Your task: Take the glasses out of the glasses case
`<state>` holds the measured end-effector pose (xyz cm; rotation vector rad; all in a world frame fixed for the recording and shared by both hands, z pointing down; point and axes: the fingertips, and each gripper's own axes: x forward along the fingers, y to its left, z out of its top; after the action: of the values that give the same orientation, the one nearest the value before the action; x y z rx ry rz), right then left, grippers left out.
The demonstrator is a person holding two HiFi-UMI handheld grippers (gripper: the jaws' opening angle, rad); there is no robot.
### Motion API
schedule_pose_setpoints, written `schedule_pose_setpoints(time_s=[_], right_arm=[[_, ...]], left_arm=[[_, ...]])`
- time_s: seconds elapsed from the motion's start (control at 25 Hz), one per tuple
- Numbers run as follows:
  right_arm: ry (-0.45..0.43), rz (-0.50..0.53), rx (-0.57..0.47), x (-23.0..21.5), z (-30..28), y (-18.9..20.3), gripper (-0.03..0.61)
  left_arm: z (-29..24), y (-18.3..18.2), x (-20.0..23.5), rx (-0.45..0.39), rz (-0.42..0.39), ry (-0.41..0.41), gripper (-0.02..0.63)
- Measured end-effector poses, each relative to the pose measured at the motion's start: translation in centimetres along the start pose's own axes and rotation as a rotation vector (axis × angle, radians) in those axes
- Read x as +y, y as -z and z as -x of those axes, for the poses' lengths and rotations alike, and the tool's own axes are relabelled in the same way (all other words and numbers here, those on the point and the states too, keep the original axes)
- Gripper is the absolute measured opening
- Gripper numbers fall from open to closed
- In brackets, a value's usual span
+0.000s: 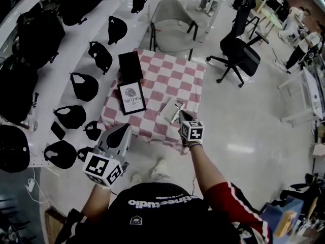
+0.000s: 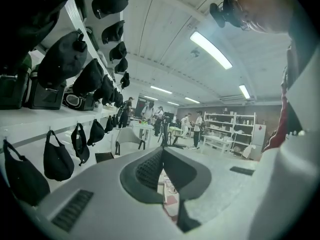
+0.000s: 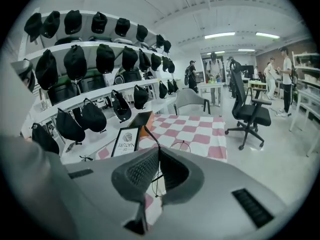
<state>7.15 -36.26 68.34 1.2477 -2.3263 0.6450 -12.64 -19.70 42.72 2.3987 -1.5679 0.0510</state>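
Jaws of the right gripper (image 3: 159, 151) are clamped on thin wire-framed glasses (image 3: 150, 135). One temple sticks up past the tips and a round rim shows just beyond them, over the pink-and-white checked bench (image 1: 172, 80). The left gripper (image 2: 161, 154) has its jaws together at the tips with nothing between them, and it sits off the bench's near left corner. In the head view, a grey glasses case (image 1: 171, 110) lies on the bench near its front edge, just beside the right gripper. Farther back stand a framed card (image 1: 131, 96) and a black box (image 1: 130, 65). Beyond the bench is a grey chair (image 1: 172, 19).
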Motion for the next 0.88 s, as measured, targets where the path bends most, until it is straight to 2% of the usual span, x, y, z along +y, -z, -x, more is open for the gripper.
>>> schedule_pose_setpoints(time_s=[0.4,0.88], right_arm=[[-0.01,0.145,-0.106,4.9,7.5,-3.6,0.012],[-0.014,0.187,-0.273,12.1,16.9,-8.2,0.011]], left_arm=[[3.1,-1.3,-0.6,-0.051,-0.013,0.037,0.006],[6.0,-3.0,-0.6,-0.099,-0.032,0.107,0.006]])
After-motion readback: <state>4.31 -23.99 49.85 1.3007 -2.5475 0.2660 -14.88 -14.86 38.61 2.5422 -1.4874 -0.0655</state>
